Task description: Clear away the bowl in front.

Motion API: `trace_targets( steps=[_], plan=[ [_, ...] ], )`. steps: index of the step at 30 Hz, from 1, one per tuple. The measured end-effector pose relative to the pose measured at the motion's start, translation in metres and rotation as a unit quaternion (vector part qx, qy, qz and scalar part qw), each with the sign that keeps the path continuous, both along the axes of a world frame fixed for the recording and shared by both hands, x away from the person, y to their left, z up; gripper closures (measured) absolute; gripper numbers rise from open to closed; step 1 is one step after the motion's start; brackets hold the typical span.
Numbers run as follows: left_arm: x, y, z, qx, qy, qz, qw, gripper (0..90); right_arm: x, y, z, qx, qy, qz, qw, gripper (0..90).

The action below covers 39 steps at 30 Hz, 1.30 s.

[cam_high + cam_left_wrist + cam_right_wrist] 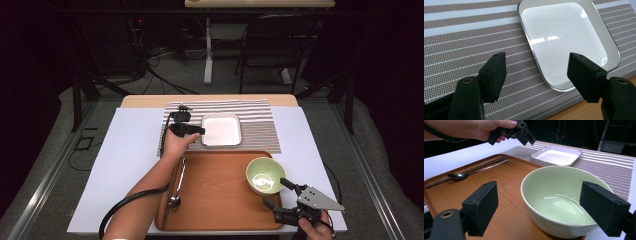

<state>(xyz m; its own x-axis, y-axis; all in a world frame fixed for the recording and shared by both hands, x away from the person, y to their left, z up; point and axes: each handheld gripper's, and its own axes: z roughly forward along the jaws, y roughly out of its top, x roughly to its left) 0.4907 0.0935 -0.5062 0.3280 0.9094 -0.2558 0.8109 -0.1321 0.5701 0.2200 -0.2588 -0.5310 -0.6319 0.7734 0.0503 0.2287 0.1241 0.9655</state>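
Note:
My left gripper hovers open over the striped placemat, just left of a white square dish; nothing is between its jaws. The right gripper stands open at the tray's front right corner. A pale green bowl sits just ahead of the right gripper, with its near side between the spread pads, and I see no pad pressing on it. The bowl looks empty.
The bowl rests on an orange wooden tray. A metal spoon and dark chopsticks lie along the tray's left side. A white sheet covers the table. A chair stands beyond the far edge.

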Motion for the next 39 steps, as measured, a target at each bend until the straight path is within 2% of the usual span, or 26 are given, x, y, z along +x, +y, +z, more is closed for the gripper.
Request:
trace_targets(
  steps=[3, 6, 10, 16, 20, 22, 27, 33, 37, 39],
  plan=[
    [0.005, 0.002, 0.0, -0.004, 0.0, 0.015, 0.9999, 43.6, 0.0, 0.0, 0.0, 0.0, 0.0, 0.0, 1.0, 14.7],
    [0.009, 0.001, -0.002, -0.013, -0.001, 0.022, 0.9997, 45.3, 0.0, 0.0, 0.0, 0.0, 0.0, 0.001, 1.0, 14.7],
    [0.012, -0.002, -0.004, -0.011, -0.006, 0.022, 0.9997, 47.1, 0.0, 0.0, 0.0, 0.0, 0.0, 0.001, 1.0, 14.7],
    [0.015, -0.004, -0.004, -0.017, 0.002, 0.024, 0.9996, 49.2, 0.0, 0.0, 0.0, -0.002, -0.002, 0.002, 1.0, 14.7],
    [0.018, -0.003, -0.005, -0.024, -0.002, 0.023, 0.9995, 49.6, 0.0, 0.0, 0.0, -0.002, -0.001, 0.002, 1.0, 14.6],
    [0.019, -0.002, -0.005, -0.03, 0.004, 0.023, 0.9993, 51.4, 0.0, 0.0, 0.0, -0.002, -0.001, 0.002, 1.0, 14.7],
    [0.023, -0.002, -0.006, -0.026, 0.012, 0.026, 0.9992, 51.6, 0.0, 0.0, 0.0, -0.002, 0.0, 0.002, 1.0, 14.6],
    [0.028, -0.003, -0.006, -0.038, 0.027, 0.032, 0.9984, 52.3, 0.0, 0.0, 0.0, -0.001, 0.0, 0.001, 1.0, 14.6],
    [0.03, -0.003, -0.006, -0.048, 0.037, 0.039, 0.9974, 54.0, 0.0, 0.0, 0.0, -0.002, -0.001, 0.002, 1.0, 14.7],
    [0.032, -0.004, -0.008, -0.055, 0.051, 0.043, 0.9963, 55.4, 0.0, 0.0, 0.0, -0.001, 0.001, 0.001, 1.0, 14.7]
  ],
)
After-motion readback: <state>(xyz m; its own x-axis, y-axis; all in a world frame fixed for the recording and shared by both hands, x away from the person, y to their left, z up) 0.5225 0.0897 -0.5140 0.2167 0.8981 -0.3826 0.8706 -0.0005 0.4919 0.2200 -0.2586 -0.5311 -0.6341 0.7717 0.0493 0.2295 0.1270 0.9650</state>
